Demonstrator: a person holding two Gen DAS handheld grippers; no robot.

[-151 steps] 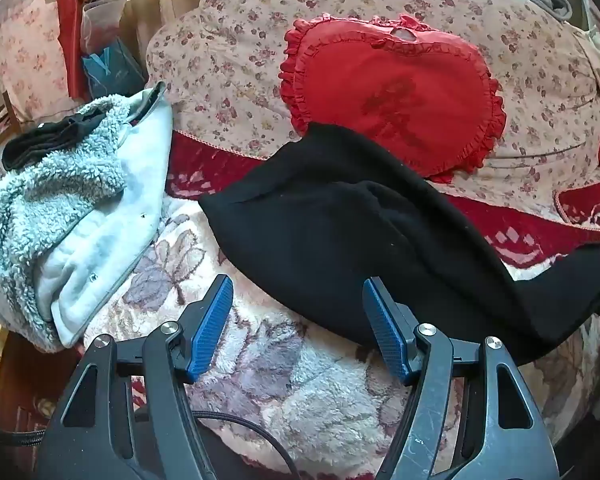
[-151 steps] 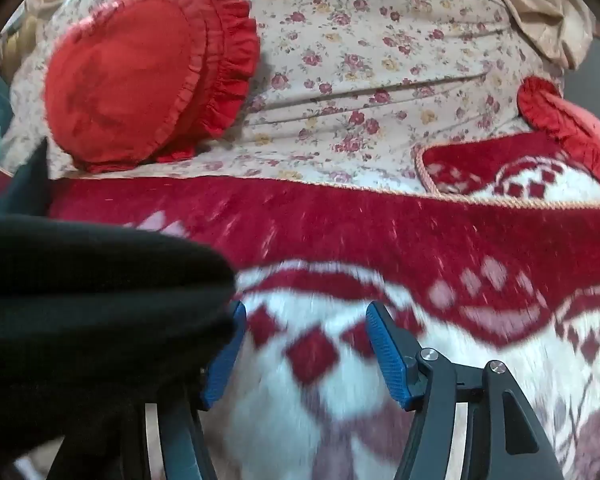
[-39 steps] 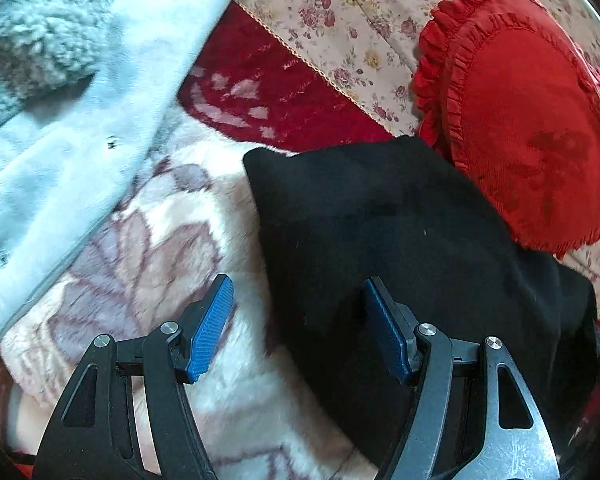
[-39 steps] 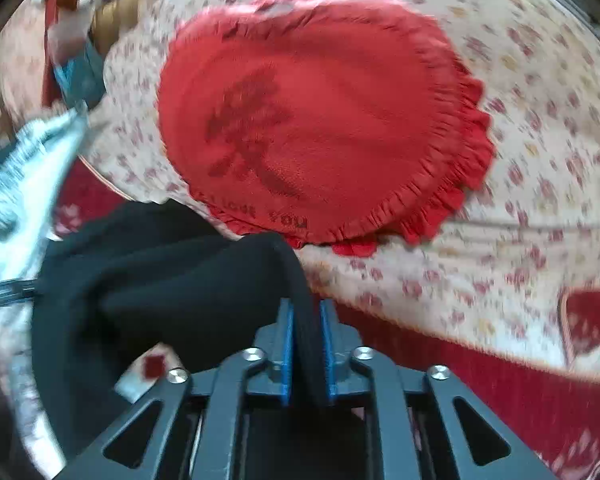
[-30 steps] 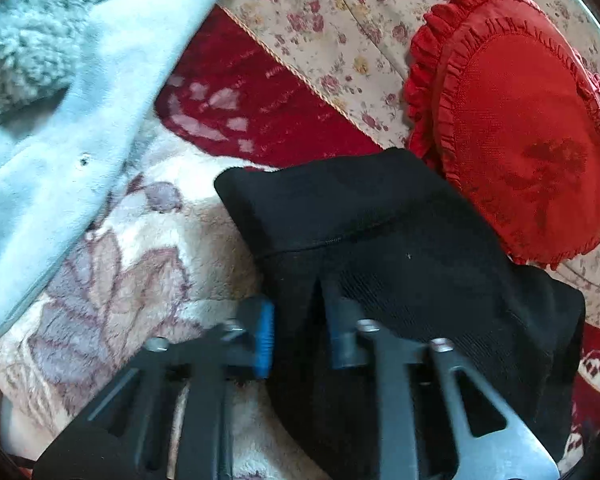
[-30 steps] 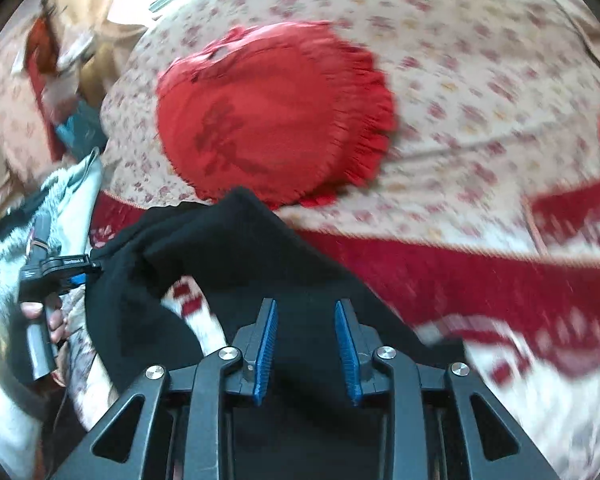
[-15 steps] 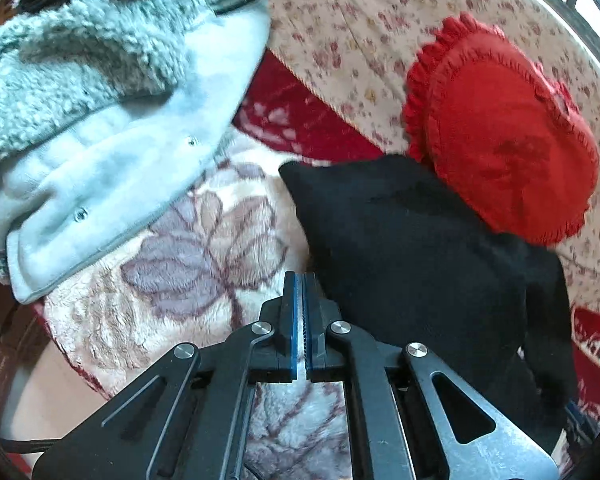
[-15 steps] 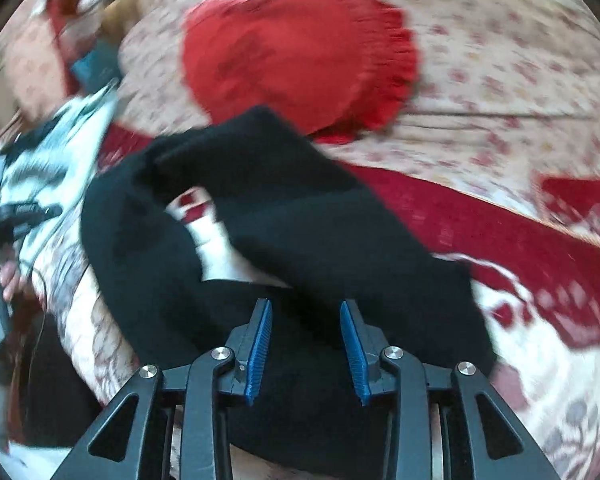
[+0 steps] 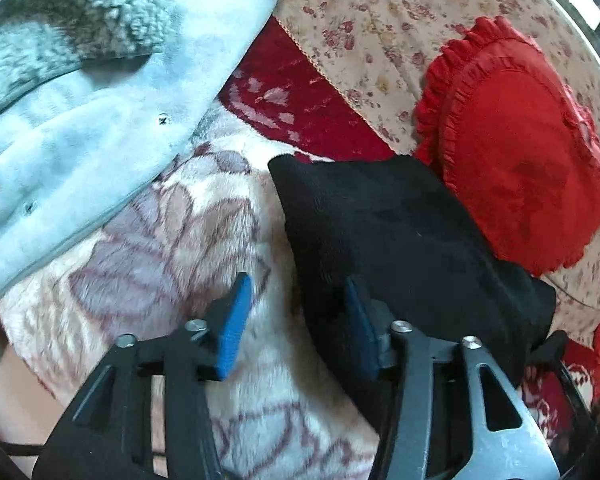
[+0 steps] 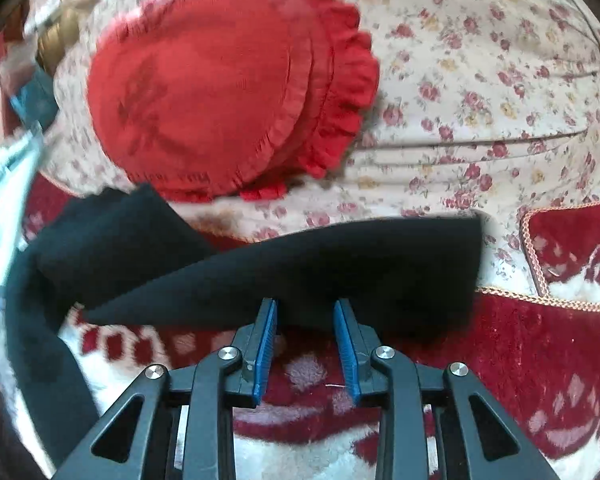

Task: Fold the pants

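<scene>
Just below the red heart cushion [image 9: 516,160], the black pants [image 9: 388,236] lie on the plush blanket [image 9: 188,240], their long axis running away rightward from the cushion. The left gripper [image 9: 296,316] is wide, straddling their near edge. The right gripper [image 10: 305,344] is half-open just short of the far leg's edge, seemingly untouched, and nearer.

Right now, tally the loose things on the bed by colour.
Black: 1, the pants.
Red: 1, the frilled cushion.
Pale blue-grey: 1, the fleece jacket.
Total: 3.
</scene>
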